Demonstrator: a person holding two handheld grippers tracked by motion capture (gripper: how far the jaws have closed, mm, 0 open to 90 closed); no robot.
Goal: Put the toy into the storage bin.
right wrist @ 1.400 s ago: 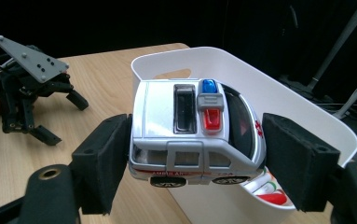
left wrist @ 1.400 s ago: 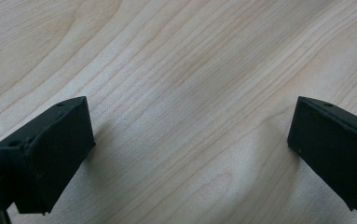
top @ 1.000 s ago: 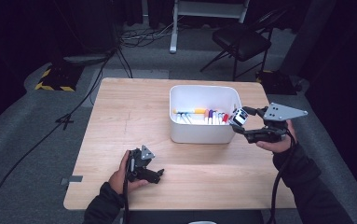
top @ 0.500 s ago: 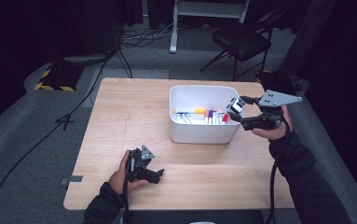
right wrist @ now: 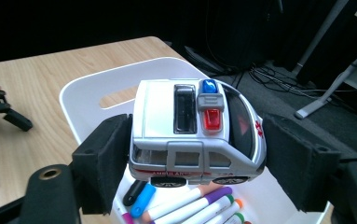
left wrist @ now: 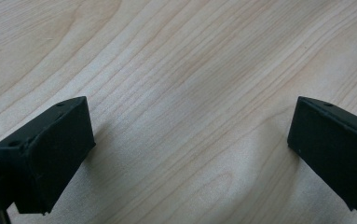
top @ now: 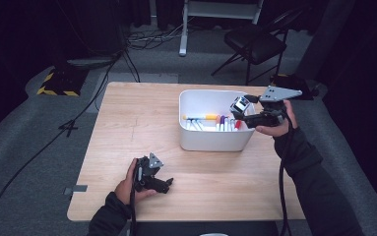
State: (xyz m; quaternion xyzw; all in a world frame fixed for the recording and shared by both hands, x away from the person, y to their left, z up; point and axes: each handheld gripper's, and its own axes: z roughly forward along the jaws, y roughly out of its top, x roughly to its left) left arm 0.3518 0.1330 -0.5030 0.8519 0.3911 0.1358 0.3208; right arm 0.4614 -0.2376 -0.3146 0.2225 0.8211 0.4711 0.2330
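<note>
Since 1 s ago we see right tongs (top: 245, 112) carry toy ambulance (right wrist: 195, 133) over white bin (top: 192, 137), clamped nose-to-tail; left tongs (top: 169, 183) rest apart on worktop (top: 127, 123).

A pale wooden worktop (top: 141, 128) stands on a grey carpeted floor (top: 23, 157). Behind it, a black folding chair (top: 255, 44) sits near the white foot of a stand (top: 183, 34), with loose cables (top: 149, 37) beside it. To the left lies a yellow-and-black striped piece (top: 58, 84), perhaps a cable cover. A thin black cable (top: 43, 147) crosses the floor, and a grey tape patch (top: 76, 189) lies by the worktop's near left corner.
</note>
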